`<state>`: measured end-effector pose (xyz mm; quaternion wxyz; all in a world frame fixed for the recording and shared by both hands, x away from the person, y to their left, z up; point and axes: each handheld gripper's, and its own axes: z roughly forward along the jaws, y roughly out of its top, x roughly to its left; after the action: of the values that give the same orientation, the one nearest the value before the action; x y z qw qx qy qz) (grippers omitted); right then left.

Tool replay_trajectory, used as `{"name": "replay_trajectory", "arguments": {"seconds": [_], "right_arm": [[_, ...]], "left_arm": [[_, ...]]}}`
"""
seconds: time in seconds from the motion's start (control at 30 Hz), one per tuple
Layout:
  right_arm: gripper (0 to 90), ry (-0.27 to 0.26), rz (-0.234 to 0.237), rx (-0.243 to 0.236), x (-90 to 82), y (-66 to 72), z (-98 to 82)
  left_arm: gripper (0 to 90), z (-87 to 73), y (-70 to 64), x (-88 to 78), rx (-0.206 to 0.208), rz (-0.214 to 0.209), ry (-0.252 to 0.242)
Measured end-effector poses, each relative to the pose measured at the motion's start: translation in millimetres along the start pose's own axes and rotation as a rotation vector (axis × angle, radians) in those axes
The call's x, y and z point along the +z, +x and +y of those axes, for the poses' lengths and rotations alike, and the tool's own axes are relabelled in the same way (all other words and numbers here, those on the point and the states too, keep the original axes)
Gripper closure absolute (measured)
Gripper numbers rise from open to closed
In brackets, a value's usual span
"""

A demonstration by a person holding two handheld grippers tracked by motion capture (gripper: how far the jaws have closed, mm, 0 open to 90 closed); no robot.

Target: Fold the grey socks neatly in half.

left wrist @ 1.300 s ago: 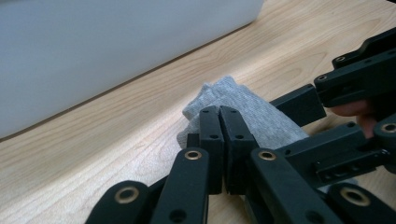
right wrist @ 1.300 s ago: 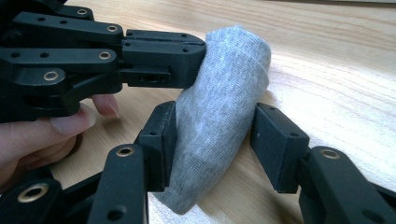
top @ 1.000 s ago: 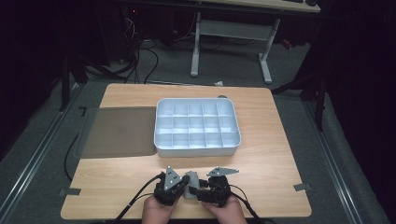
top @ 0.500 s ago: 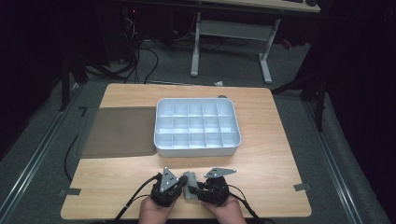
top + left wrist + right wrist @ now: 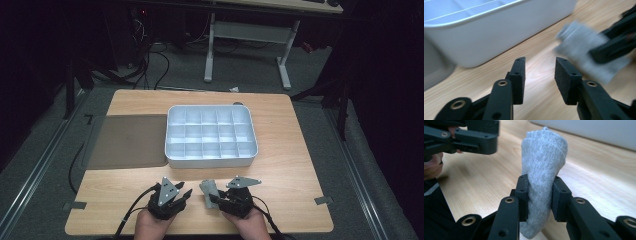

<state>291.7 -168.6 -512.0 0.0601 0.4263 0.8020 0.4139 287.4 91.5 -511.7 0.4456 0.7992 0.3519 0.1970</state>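
A grey knitted sock (image 5: pixel 541 170), folded or rolled into a thick, soft bundle, is clamped in the right gripper (image 5: pixel 540 195). Its two black fingers (image 5: pixel 522 192) press into the fabric from both sides, pinching the bundle narrow at that spot, while the rounded upper end bulges above them and a shorter end hangs below. The knit is a fine, heathered light grey with a visible rib along one edge. These fingers have just been closing, with the sock between them.

In the high view the sock (image 5: pixel 208 191) sits at the near edge of the wooden bench (image 5: pixel 290 150), just left of the right gripper (image 5: pixel 216 201) and a little way right of the left gripper (image 5: pixel 184 196). The left gripper's own view shows the sock (image 5: pixel 584 52) blurred, off to the right and beyond its fingertips, apart from them.

The left gripper (image 5: pixel 540 75) has its fingers (image 5: pixel 519 75) spread with bare bench between them; they have just been opening and nothing is between them.

Farther across the bench stands a white compartment tray (image 5: pixel 172 150), divided into a grid of small cells. A flat grey mat (image 5: pixel 125 140) lies to its left, touching or just beside it
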Motion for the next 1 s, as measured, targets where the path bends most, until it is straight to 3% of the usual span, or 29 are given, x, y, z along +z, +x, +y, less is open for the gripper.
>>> {"name": "replay_trajectory", "arguments": {"seconds": [0.23,0.37,0.77,1.0], "right_arm": [[71.6,0.044,-0.085,-0.041,-14.7,-10.4,1.1],[71.7,0.073,-0.133,-0.057,-23.0,-14.9,-0.8],[71.2,0.157,-0.211,-0.088,-44.0,-30.9,2.8],[71.2,0.201,-0.253,-0.100,-48.4,-36.9,4.0]], "left_arm": [[56.0,-14.6,14.8,-6.9,-0.054,0.034,-0.009],[54.1,-16.0,19.6,-8.2,-0.087,0.026,-0.017],[49.0,-16.5,26.2,-10.6,-0.092,0.022,-0.019],[47.4,-17.8,38.5,-19.7,-0.118,0.030,-0.031]]}}
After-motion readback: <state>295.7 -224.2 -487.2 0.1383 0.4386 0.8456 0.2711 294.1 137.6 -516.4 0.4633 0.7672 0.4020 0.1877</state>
